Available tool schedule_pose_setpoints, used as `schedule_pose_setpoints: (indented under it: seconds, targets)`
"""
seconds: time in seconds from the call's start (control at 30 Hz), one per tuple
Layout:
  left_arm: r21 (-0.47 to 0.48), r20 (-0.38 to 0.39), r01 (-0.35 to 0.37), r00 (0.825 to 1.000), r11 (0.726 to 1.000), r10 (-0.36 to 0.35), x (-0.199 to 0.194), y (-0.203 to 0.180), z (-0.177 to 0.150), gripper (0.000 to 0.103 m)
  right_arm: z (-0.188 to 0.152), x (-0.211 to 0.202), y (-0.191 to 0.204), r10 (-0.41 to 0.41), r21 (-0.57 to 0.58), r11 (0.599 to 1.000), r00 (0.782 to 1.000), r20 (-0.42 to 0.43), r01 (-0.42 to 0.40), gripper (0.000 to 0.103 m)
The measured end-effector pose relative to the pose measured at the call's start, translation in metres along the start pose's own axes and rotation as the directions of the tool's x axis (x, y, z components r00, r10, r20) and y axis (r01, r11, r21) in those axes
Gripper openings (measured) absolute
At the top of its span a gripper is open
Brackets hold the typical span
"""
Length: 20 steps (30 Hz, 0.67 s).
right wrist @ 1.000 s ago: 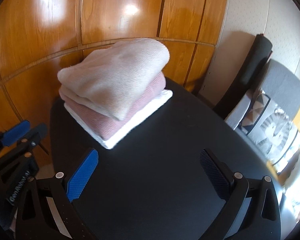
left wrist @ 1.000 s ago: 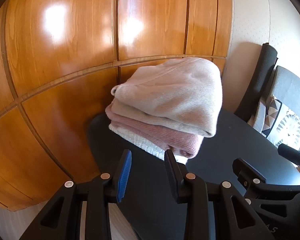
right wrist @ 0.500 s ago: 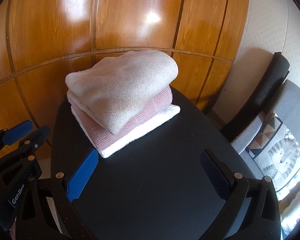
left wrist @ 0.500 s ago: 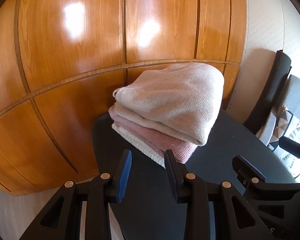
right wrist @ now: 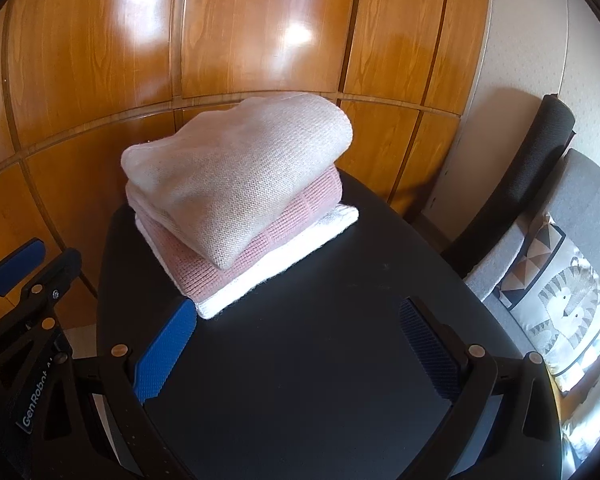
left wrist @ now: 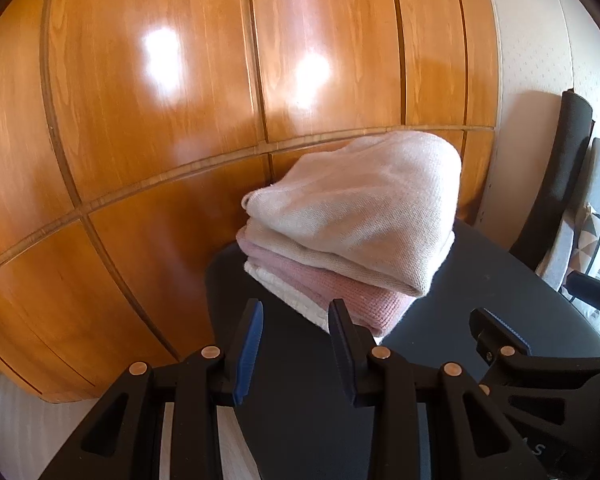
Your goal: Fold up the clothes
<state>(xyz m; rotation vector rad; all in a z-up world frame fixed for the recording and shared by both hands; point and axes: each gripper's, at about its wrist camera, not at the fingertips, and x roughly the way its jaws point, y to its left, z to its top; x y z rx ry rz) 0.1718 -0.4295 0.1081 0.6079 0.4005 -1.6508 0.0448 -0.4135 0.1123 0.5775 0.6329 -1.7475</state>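
Three folded garments (right wrist: 236, 196) stacked on table (right wrist: 340, 360), panelled wall (right wrist: 260, 32) behind, chair (right wrist: 540, 200) right

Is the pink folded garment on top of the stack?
No, the pink garment lies in the middle, under the cream garment and above the white one.

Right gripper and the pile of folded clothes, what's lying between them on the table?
Nothing: in the right wrist view only bare black table separates the open right gripper from the pile of folded clothes.

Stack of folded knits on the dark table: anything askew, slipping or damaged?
Nothing alarming. The cream top piece sits slightly rotated, overhanging the pink one and the white bottom one. Both tongs are empty and clear of the stack.
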Motion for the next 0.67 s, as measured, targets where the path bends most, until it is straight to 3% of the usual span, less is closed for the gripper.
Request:
schedule_pose_setpoints:
  seconds: [0.27, 0.4, 0.67]
  targets:
    - [-0.013, -0.037, 0.002, 0.999, 1.0, -0.002, 0.0027, 0.0024, 0.0045, 0.034, 0.0002, -0.0018, -0.0006, -0.005, 0.01, 1.0, 1.0, 0.013, 0.005, 0.103]
    - [-0.038, -0.065, 0.035, 0.997, 0.999, -0.037, 0.0066, 0.0041, 0.0037, 0.033, -0.0017, 0.0009, -0.002, -0.001, 0.023, 1.0, 1.0, 0.004, 0.001, 0.103]
    - [-0.042, -0.021, 0.025, 0.999, 0.999, -0.026, 0.0059, 0.0027, -0.0034, 0.032, -0.0038, 0.0031, -0.0009, 0.005, 0.018, 1.0, 1.0, -0.005, -0.004, 0.103]
